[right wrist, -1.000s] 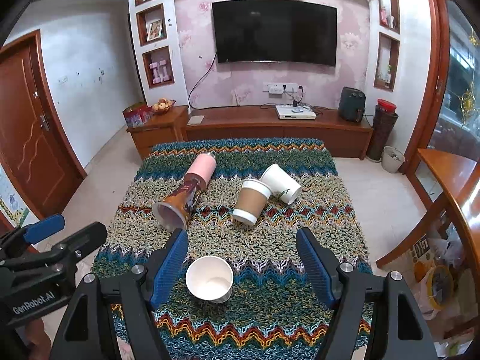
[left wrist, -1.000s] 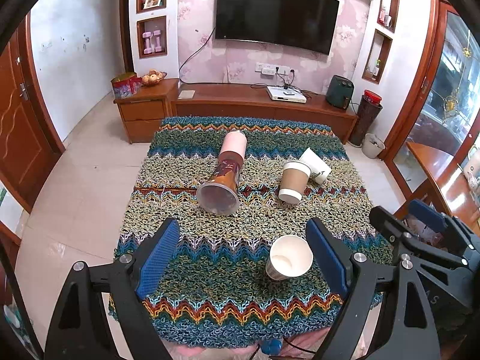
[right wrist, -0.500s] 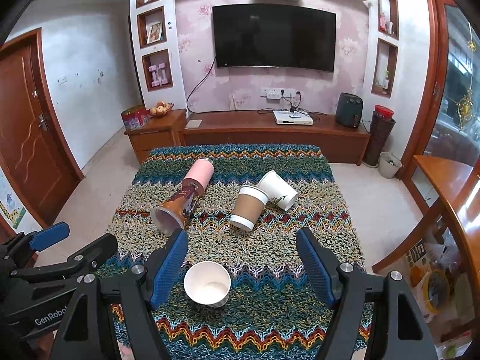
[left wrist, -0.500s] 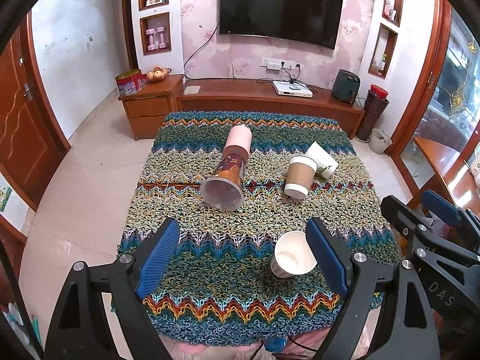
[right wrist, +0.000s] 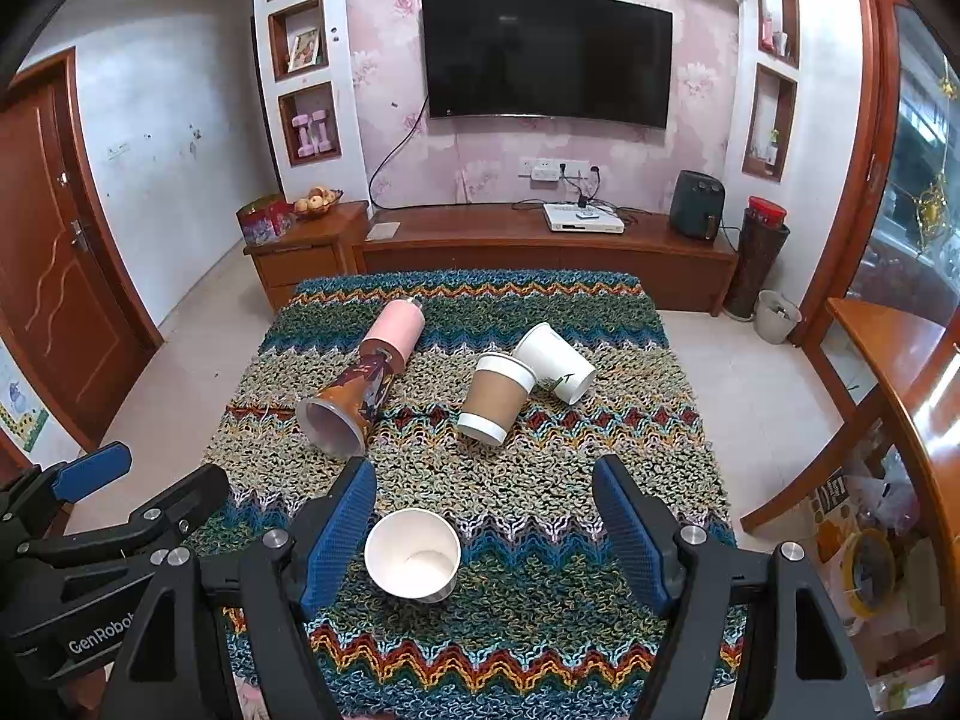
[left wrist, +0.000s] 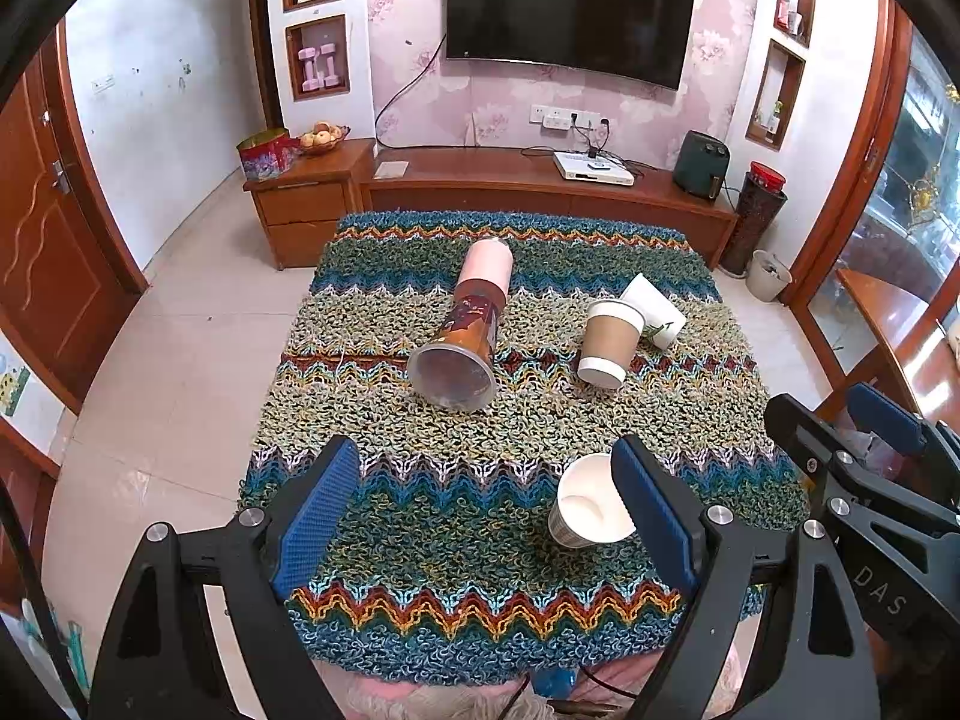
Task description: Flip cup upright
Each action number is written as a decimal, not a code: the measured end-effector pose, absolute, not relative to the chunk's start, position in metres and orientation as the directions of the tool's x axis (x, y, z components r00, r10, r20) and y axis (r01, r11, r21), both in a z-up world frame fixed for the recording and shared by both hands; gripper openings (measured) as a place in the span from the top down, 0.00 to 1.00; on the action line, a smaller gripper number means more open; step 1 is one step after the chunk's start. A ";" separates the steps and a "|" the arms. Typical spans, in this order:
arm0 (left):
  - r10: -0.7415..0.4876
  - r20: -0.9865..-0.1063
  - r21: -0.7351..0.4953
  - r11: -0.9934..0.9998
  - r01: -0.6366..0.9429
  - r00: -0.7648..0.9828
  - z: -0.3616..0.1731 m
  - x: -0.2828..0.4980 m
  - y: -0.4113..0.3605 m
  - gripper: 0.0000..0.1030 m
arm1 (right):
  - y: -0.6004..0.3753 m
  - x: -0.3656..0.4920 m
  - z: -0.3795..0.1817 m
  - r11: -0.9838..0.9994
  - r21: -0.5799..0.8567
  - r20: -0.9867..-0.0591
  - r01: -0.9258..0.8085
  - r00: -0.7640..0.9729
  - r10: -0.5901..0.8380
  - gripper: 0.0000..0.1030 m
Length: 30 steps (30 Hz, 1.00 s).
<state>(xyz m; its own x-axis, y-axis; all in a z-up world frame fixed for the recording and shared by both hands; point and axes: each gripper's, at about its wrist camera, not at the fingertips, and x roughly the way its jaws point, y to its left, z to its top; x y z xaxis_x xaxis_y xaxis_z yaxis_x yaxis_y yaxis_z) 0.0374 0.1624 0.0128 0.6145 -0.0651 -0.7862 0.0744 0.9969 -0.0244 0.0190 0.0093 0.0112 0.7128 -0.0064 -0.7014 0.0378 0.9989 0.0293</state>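
Note:
A white paper cup stands upright near the table's front edge. A brown-sleeved paper cup lies on its side mid-table, against a white paper cup also on its side. A brown-orange tumbler lies with its mouth toward me, and a pink bottle lies behind it. My left gripper is open and empty, above the front edge. My right gripper is open and empty, its left pad beside the upright cup.
The table is covered by a knitted zigzag cloth. A wooden TV cabinet stands behind it. A wooden side table is at the right. Tiled floor surrounds the table.
Both grippers have pulled back and risen a little from the table, so the cups look farther away. The jaws stay open and the cups have not moved.

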 end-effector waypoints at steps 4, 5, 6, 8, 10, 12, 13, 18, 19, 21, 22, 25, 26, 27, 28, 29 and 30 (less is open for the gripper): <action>-0.066 -0.785 -0.022 0.997 0.078 0.615 0.013 0.037 0.161 0.14 | 0.009 0.017 0.013 0.999 0.022 -0.689 0.046 0.724 -0.018 0.27; -0.064 -0.786 -0.019 0.997 0.080 0.615 0.013 0.037 0.161 0.14 | 0.009 0.017 0.014 0.999 0.021 -0.687 0.049 0.726 -0.021 0.27; -0.061 -0.787 -0.014 0.997 0.080 0.614 0.012 0.038 0.160 0.14 | 0.009 0.016 0.015 0.998 0.019 -0.683 0.052 0.730 -0.025 0.27; -0.054 -0.790 -0.005 0.997 0.081 0.611 0.012 0.038 0.158 0.14 | 0.008 0.016 0.015 0.998 0.014 -0.679 0.057 0.734 -0.033 0.27; -0.049 -0.792 0.000 0.997 0.080 0.609 0.011 0.038 0.157 0.14 | 0.008 0.016 0.016 0.998 0.012 -0.679 0.062 0.734 -0.038 0.27; -0.046 -0.792 0.002 0.997 0.079 0.609 0.010 0.038 0.157 0.14 | 0.008 0.016 0.016 0.998 0.013 -0.679 0.062 0.733 -0.037 0.27; -0.044 -0.792 0.004 0.997 0.077 0.609 0.010 0.039 0.157 0.14 | 0.008 0.016 0.015 0.998 0.014 -0.680 0.062 0.732 -0.036 0.27; -0.043 -0.793 0.004 0.997 0.076 0.608 0.010 0.038 0.158 0.14 | 0.007 0.017 0.014 0.998 0.016 -0.684 0.066 0.729 -0.037 0.27; -0.044 -0.792 0.003 0.997 0.077 0.608 0.010 0.038 0.158 0.14 | 0.007 0.017 0.014 0.998 0.017 -0.683 0.068 0.729 -0.038 0.27; -0.046 -0.793 0.003 0.997 0.079 0.607 0.009 0.038 0.157 0.14 | 0.007 0.016 0.014 0.997 0.015 -0.681 0.072 0.731 -0.043 0.27; -0.047 -0.794 0.003 0.997 0.080 0.607 0.009 0.038 0.157 0.14 | 0.007 0.016 0.014 0.997 0.013 -0.680 0.074 0.732 -0.045 0.27; -0.051 -0.796 -0.001 0.997 0.083 0.603 0.008 0.038 0.157 0.14 | 0.008 0.016 0.014 0.997 0.011 -0.680 0.077 0.731 -0.049 0.27; -0.052 -0.798 -0.002 0.996 0.084 0.601 0.007 0.038 0.157 0.14 | 0.007 0.017 0.014 0.997 0.011 -0.682 0.078 0.730 -0.050 0.27; -0.054 -0.799 -0.003 0.996 0.086 0.599 0.007 0.038 0.157 0.14 | 0.006 0.016 0.013 0.997 0.012 -0.683 0.079 0.729 -0.050 0.27; -0.054 -0.800 -0.002 0.996 0.087 0.598 0.007 0.038 0.156 0.14 | 0.006 0.017 0.013 0.997 0.011 -0.683 0.080 0.728 -0.051 0.27; -0.054 -0.800 -0.002 0.996 0.088 0.598 0.007 0.038 0.156 0.14 | 0.006 0.017 0.013 0.997 0.011 -0.683 0.081 0.729 -0.052 0.27; -0.055 -0.801 -0.001 0.996 0.090 0.597 0.006 0.038 0.155 0.14 | 0.006 0.017 0.013 0.997 0.010 -0.683 0.082 0.729 -0.054 0.27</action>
